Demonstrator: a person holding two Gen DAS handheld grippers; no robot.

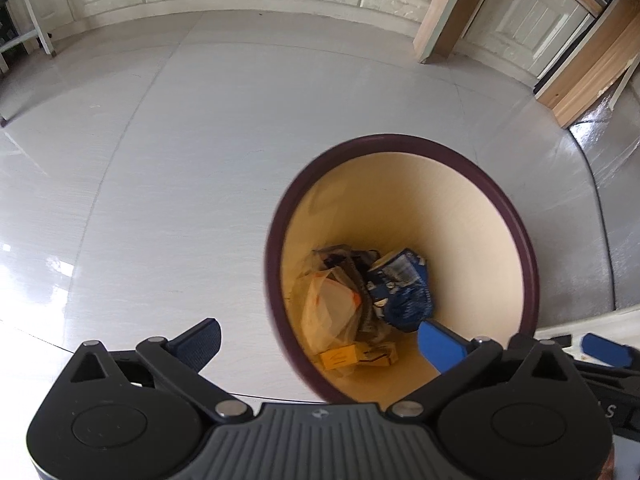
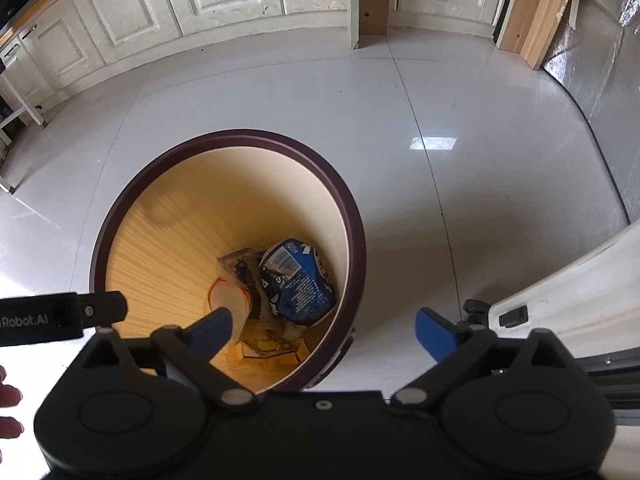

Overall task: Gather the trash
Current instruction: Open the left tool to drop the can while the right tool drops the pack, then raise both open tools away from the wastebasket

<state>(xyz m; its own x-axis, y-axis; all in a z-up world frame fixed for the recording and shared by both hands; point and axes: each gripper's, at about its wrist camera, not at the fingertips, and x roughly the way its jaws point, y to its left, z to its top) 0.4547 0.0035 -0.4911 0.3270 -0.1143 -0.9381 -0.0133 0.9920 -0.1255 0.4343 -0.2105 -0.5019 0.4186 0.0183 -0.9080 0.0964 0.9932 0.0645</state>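
A round bin with a dark purple rim [image 1: 400, 139] [image 2: 228, 136] and a pale yellow inside stands on the floor below both grippers. At its bottom lie a crumpled blue wrapper [image 1: 402, 286] [image 2: 298, 282], a clear plastic bag with orange marks [image 1: 332, 308] [image 2: 228, 300] and yellow paper scraps [image 1: 340, 358] [image 2: 276, 346]. My left gripper [image 1: 320, 338] hangs over the bin's near rim, open, nothing between its blue fingers. My right gripper [image 2: 324, 330] is open above the same rim, also with nothing in it. The right gripper's blue fingertip [image 1: 606, 350] shows at the right edge of the left wrist view.
Glossy grey floor tiles [image 1: 240, 140] spread around the bin. White panelled cabinet doors [image 2: 224, 4] and wooden frames [image 1: 444, 12] line the far wall. A white ledge [image 2: 568, 300] runs at the right. The left gripper's black body [image 2: 60, 316] and a person's fingers [image 2: 8, 396] show at the left.
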